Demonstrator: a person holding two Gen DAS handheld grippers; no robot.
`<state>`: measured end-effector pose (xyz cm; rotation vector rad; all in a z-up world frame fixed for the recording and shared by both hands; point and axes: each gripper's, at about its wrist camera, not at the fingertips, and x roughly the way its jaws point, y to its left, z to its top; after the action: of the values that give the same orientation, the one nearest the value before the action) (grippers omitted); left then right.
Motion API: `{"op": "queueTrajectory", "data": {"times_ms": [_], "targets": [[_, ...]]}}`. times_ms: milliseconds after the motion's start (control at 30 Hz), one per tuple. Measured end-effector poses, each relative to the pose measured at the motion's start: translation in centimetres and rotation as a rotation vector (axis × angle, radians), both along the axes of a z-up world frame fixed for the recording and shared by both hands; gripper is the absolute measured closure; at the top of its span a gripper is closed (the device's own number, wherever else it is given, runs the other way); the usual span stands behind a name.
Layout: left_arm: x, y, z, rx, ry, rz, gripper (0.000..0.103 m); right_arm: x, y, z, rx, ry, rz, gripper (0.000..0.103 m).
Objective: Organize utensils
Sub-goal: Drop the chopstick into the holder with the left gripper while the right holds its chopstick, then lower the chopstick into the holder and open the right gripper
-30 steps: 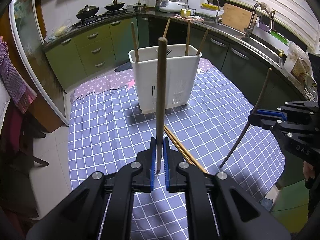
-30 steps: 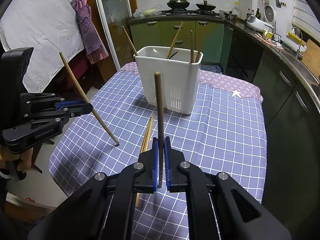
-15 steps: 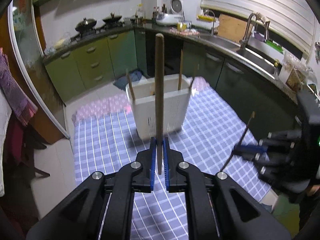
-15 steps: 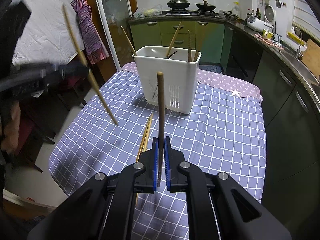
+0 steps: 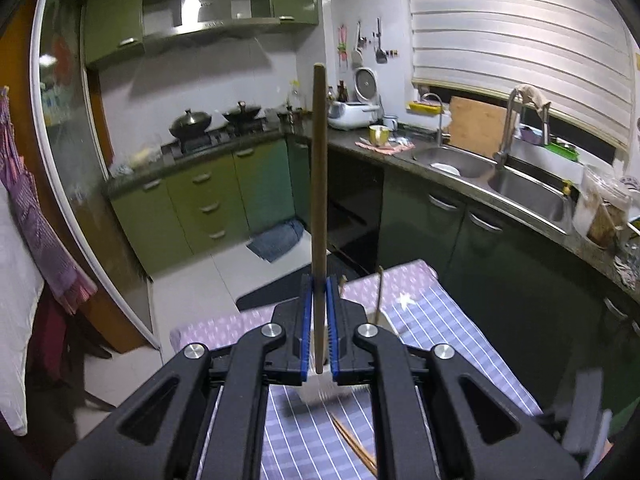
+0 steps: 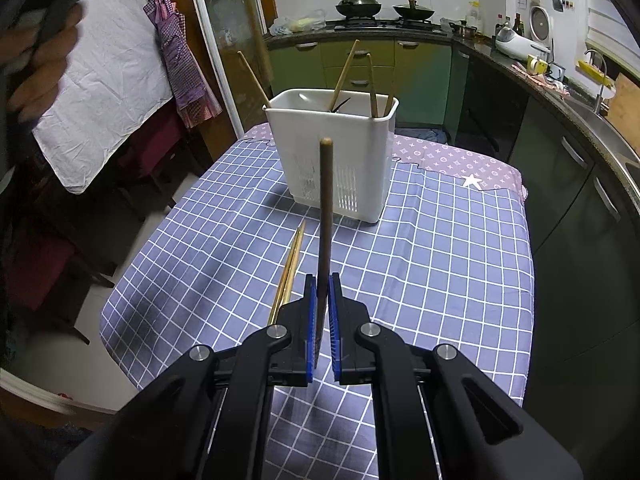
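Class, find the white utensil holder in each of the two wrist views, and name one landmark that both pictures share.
Left wrist view: the white utensil holder is low at centre, mostly hidden behind the gripper fingers, with only its blurred lower part showing.
Right wrist view: the holder stands in full view at upper centre on the checked tablecloth, with chopsticks sticking out of it.
Shared landmark: the two black woks on the stove, seen in both views.

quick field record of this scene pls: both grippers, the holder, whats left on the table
left gripper: shut on a dark chopstick, held upright
right gripper: shut on a dark brown chopstick, tip pointing toward the holder
white holder: upright on the checked tablecloth, several chopsticks leaning inside
left on table: pair of light chopsticks lying flat, in front of the holder
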<state>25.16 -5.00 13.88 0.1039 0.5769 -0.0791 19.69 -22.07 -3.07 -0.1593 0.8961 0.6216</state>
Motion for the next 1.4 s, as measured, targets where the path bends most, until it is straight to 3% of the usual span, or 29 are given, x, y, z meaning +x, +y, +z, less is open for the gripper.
{"op": "queueTrajectory", "data": {"times_ms": [267,500,667,767,900,1033,1200,1400], "targets": [[4.5,0.6,-3.9,-0.005,0.097,0.047,0.096,0.1,-0.3,-0.1,0.002,0.012,0.002,0.096],[4.4,1.3,-5.9,-0.005,0.138,0.044,0.09,0.5,0.1,1.1,0.003,-0.005,-0.004,0.096],[1.8,2.5,-4.8,-0.056,0.116,0.032,0.088,1.3,0.6,4.7,0.034,-0.081,-0.015,0.096],[-0.4,3.3,-4.1,-0.075,0.094,0.037,0.075,2.1,1.0,8.2,0.08,-0.157,-0.025,0.096],[-3.0,4.2,-3.6,-0.081,0.083,0.037,0.074,3.7,2.0,12.4,0.166,-0.268,-0.052,0.096],[-5.3,5.0,-3.9,-0.081,0.1,0.034,0.074,6.6,3.7,14.6,0.209,-0.337,-0.096,0.096],[-7.5,6.5,-4.6,-0.116,0.126,0.031,0.074,10.0,6.1,14.4,0.166,-0.378,-0.148,0.096],[-8.8,8.0,-6.9,-0.164,0.215,0.028,0.074,13.4,8.1,10.4,0.078,-0.274,-0.16,0.096]]}}
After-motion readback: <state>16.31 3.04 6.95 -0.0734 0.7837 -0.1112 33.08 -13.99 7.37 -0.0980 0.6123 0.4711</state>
